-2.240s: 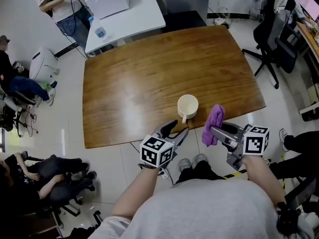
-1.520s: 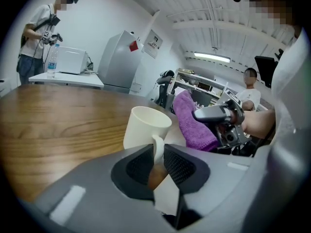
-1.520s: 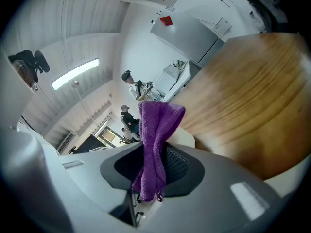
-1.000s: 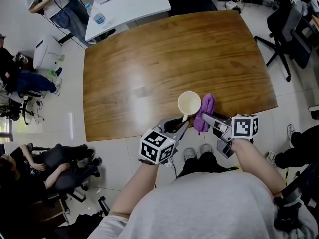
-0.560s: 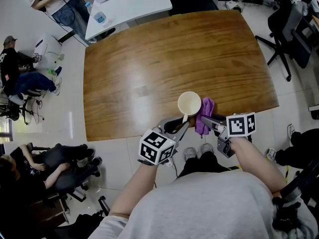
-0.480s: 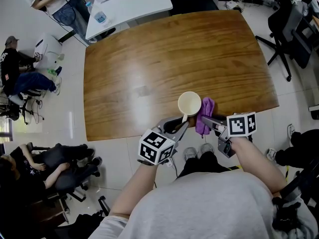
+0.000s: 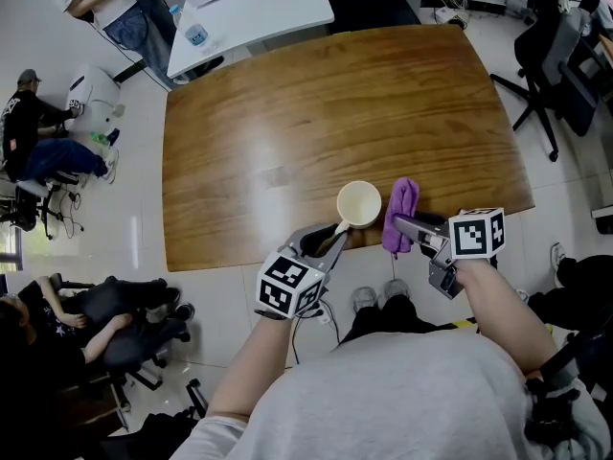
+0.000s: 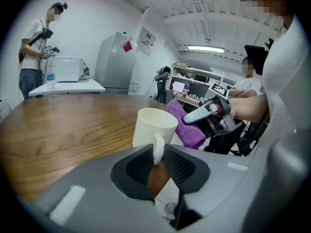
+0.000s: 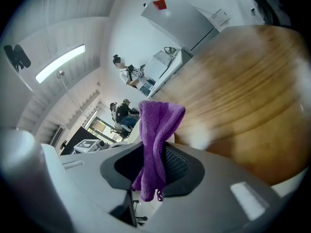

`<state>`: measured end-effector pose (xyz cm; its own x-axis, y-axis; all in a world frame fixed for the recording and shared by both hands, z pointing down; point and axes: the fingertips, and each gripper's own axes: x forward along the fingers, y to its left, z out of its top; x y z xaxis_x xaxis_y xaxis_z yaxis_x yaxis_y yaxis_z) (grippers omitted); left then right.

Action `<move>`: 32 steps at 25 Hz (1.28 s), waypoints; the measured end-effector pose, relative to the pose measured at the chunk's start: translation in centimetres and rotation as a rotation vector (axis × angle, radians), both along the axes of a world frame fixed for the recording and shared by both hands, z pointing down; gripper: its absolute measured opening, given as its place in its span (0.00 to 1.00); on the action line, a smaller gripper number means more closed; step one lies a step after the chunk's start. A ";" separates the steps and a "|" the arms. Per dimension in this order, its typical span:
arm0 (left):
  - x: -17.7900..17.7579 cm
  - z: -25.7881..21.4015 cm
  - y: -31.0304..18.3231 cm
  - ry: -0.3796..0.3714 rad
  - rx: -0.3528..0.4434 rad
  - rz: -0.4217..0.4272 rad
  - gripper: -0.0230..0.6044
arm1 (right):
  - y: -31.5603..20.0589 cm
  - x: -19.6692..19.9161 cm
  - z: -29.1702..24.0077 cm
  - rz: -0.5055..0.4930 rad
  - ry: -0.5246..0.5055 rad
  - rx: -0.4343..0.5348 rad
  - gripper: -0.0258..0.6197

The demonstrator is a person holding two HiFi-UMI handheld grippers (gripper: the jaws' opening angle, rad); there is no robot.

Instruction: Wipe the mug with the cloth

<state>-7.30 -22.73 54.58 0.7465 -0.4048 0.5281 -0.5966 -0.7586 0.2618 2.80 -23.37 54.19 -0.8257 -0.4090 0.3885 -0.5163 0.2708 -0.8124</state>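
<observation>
A cream mug stands at the front edge of the wooden table, its handle toward me. My left gripper has that handle between its pads; in the left gripper view the handle sits pinched in the left gripper, whose jaws are opening slightly. My right gripper is shut on a purple cloth, which hangs just right of the mug with a small gap. In the right gripper view the cloth stands up from the right gripper.
A white table with a water bottle stands beyond the far left corner. Office chairs are at the right. People sit on the floor side at left. The wooden top behind the mug is bare.
The right gripper has drawn the cloth off the mug's side, a little to the right and up. The mug and left gripper have shifted slightly left.
</observation>
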 end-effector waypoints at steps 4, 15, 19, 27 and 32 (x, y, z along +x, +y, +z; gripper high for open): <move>-0.6 0.0 -0.3 -0.038 0.040 -0.003 0.14 | -0.9 -0.2 -1.0 -0.017 -0.005 0.025 0.21; -1.4 0.0 -1.0 -0.039 0.034 -0.023 0.14 | -1.4 -1.8 0.6 -0.098 0.017 -0.002 0.21; -1.4 -0.1 -1.1 -0.034 0.026 -0.022 0.14 | -1.4 -1.8 2.3 -0.129 0.060 -0.023 0.21; -2.0 0.1 -1.8 -0.030 0.032 -0.045 0.15 | -0.9 -2.0 3.8 -0.179 0.076 -0.054 0.21; -2.7 0.1 -2.8 -0.039 0.040 -0.066 0.15 | -0.8 -1.9 3.4 -0.201 0.071 -0.052 0.21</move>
